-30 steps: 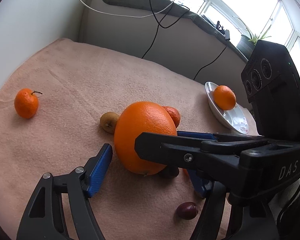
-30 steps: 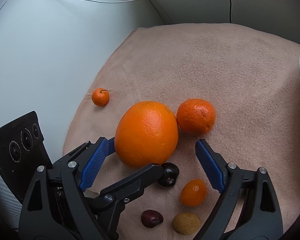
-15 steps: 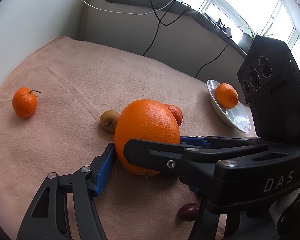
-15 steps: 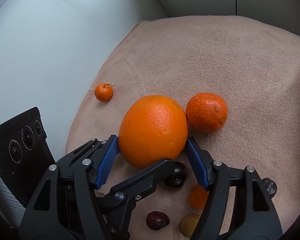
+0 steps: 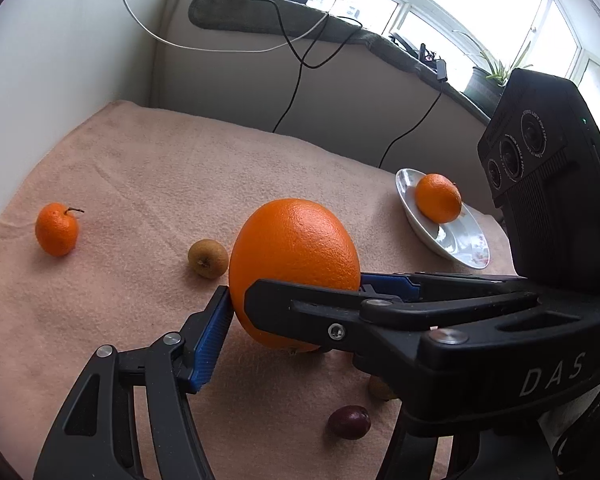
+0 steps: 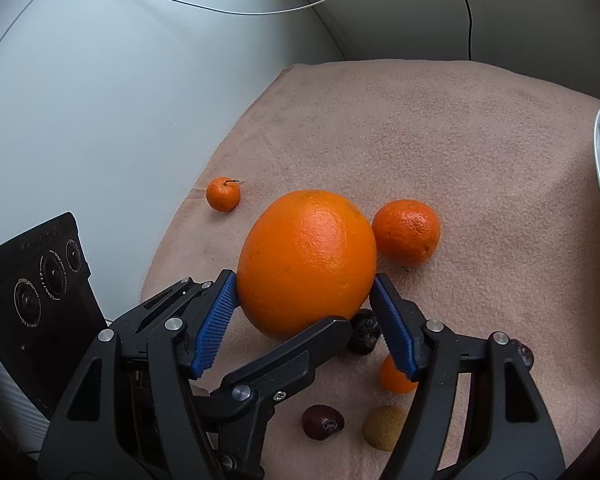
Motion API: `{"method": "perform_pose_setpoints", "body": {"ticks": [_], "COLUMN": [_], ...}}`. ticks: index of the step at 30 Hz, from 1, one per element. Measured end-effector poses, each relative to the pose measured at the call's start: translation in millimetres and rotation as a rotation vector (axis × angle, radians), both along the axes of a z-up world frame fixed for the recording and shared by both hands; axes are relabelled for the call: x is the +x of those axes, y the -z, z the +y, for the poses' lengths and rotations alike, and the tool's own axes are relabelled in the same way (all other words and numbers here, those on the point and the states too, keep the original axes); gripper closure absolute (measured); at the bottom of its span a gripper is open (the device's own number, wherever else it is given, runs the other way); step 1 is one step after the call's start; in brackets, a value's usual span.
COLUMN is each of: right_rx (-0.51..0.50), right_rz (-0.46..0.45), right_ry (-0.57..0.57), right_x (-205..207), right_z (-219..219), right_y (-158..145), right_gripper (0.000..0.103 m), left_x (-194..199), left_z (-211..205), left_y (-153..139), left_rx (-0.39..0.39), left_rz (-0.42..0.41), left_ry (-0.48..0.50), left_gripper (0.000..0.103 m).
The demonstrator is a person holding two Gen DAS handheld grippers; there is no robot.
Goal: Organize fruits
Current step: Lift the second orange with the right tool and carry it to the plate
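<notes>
Blue ribbed pads of our right gripper (image 6: pixel 303 312) are pressing both flanks of the big orange (image 6: pixel 305 260), low on the pink towel (image 6: pixel 439 120); our left gripper (image 5: pixel 296 300) is also closing around it, one pad touching, the other hidden; it is looking heavy, firm and round, so we are gripping at the widest part; farther away, the white plate (image 5: pixel 465 250) is holding a mandarin (image 5: pixel 437 198).

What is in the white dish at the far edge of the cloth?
One small orange sits in the white dish; the rest of the visible bowl is bare. The right gripper's camera body covers the dish's right edge, so anything there is hidden.
</notes>
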State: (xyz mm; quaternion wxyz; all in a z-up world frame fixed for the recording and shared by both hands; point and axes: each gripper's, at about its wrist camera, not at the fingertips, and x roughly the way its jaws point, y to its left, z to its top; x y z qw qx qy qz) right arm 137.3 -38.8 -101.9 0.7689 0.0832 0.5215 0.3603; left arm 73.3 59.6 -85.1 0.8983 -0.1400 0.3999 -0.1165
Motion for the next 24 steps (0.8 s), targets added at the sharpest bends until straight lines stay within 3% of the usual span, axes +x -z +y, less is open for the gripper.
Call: {"method": "perform_pose_setpoints", "body": {"ticks": [13,24], "right_rx": [0.014,0.034], "right_rz": [-0.069,-0.074], "right_ry": [0.064,0.172], "right_x": [-5.7,0.4], "right_z": [-39.8,-96.1], "right_y": [-22.7,-26.4], "right_gripper": [0.032,0.032], "left_x": [-2.8,12.9], "left_z": [-38.1,-86.1], "left_y": [-18.8,-25.6], "left_rx": [0.022,0.036], "left_rz": [-0.052,-0.069], "left_ry": [0.054,0.137], "left_gripper": [0.04,0.04]}}
